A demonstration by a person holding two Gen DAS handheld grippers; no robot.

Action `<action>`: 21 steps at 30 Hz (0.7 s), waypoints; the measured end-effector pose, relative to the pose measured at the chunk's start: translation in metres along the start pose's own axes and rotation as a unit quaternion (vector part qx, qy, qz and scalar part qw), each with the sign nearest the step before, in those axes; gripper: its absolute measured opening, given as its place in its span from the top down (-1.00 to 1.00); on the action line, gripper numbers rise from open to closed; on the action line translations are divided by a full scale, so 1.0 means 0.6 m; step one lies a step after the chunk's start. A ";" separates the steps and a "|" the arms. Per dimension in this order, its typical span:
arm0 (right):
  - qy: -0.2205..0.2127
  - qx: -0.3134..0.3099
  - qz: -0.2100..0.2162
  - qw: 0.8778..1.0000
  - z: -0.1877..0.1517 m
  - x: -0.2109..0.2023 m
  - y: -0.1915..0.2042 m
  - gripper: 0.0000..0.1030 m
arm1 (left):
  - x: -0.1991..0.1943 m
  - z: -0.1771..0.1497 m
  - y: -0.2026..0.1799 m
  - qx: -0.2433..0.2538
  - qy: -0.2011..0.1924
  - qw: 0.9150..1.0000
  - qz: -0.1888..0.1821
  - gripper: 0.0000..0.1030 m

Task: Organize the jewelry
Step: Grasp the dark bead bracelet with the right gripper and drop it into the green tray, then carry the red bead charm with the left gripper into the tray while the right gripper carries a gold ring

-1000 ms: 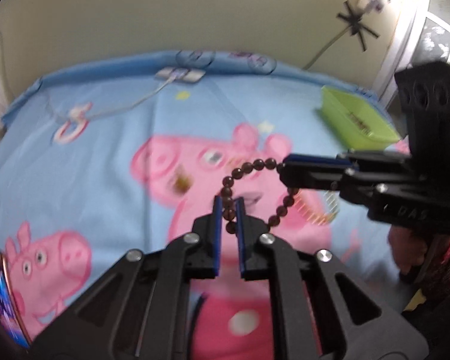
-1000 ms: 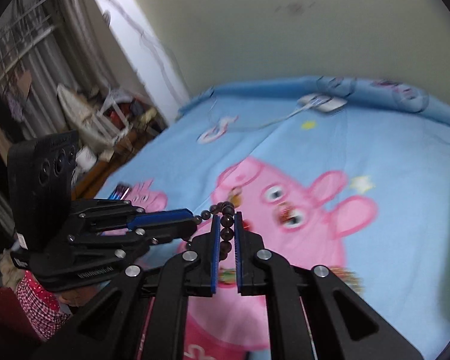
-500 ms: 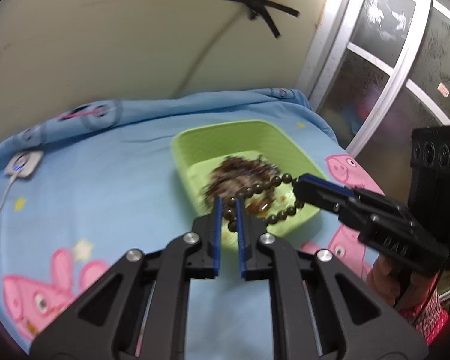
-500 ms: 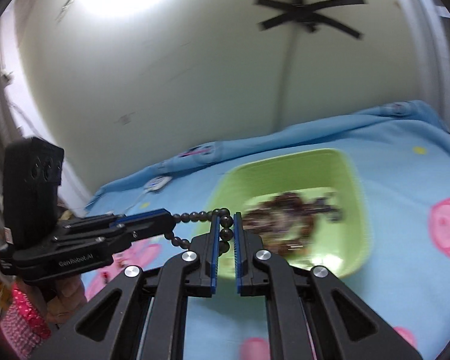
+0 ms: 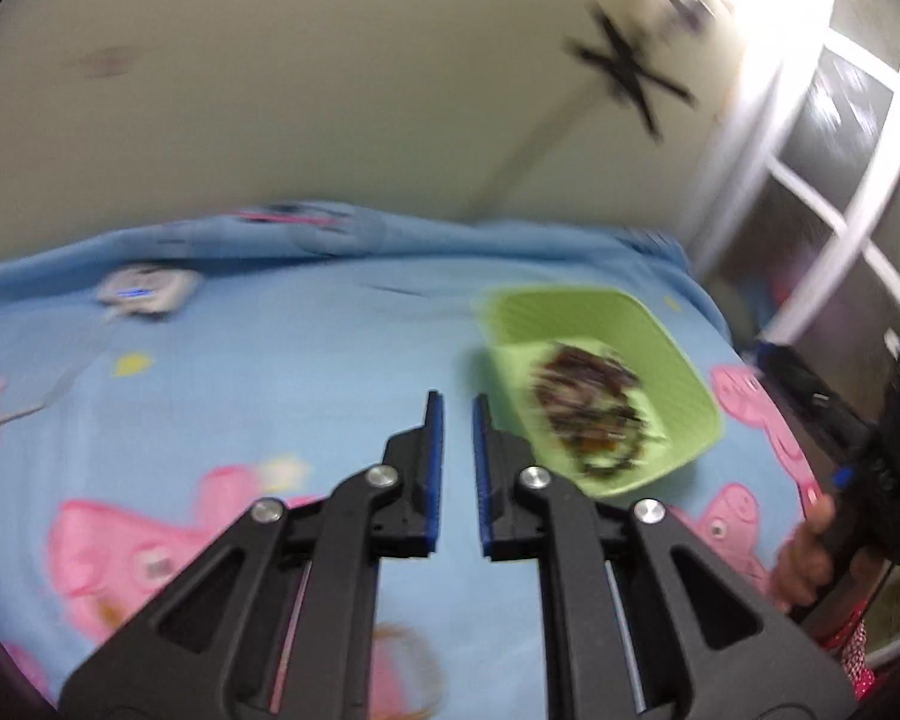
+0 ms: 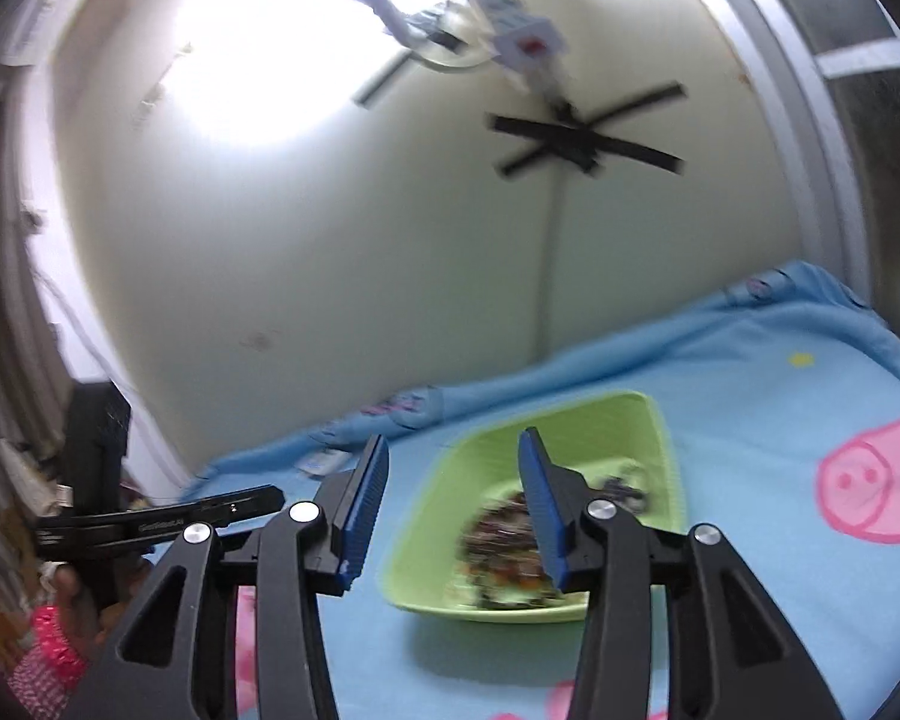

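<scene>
Jewelry heaped in green tray, beyond right gripper fingers, which are opening, nothing between. Left gripper fingers nearly together, empty, tray to their right.

The left tongs angle downward, their tips just to the left of the green tray. The blue pads stand nearly together with only a thin slit between them, and nothing is in it. Seen from the right wrist, they reach in from the left of the tray, lying about level. The left hand is wrapped round the black grip, with a pink checked sleeve below it. The right tongs point at the tray's near side. Their jaws are opening, already well apart, with nothing caught between the pads (the tray shows through the gap). The right hand holds its handle to the right of the tray, fingers curled round it.
</scene>
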State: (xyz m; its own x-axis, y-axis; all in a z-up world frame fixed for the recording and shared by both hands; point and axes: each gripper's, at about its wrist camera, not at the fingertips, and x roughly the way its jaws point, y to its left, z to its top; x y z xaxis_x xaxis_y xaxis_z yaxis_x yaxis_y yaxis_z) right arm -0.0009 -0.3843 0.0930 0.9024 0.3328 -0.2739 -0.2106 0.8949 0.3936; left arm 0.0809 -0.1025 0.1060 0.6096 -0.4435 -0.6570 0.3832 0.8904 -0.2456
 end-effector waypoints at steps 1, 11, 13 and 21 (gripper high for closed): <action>0.004 -0.004 0.016 1.000 -0.003 0.002 0.012 0.48 | -0.023 -0.009 0.033 -0.016 -0.009 1.000 0.018 0.84; 0.190 -0.055 0.083 0.977 -0.129 0.127 0.127 0.50 | -0.113 -0.152 0.209 -0.105 0.008 0.989 0.105 0.84; 0.224 -0.069 0.079 0.969 -0.153 0.145 0.152 0.54 | -0.120 -0.172 0.219 -0.109 0.013 0.989 0.100 0.83; 0.283 -0.111 0.085 0.949 -0.201 0.181 0.223 0.69 | -0.131 -0.213 0.221 -0.095 0.015 0.992 0.080 0.84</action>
State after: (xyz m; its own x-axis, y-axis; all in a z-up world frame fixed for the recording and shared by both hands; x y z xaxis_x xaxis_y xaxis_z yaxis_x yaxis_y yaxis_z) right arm 0.0234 -0.1925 0.0104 0.5154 0.5287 -0.6744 -0.4659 0.8334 0.2973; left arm -0.0047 0.0636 0.0340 0.6301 -0.2934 -0.7190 0.1426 0.9539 -0.2642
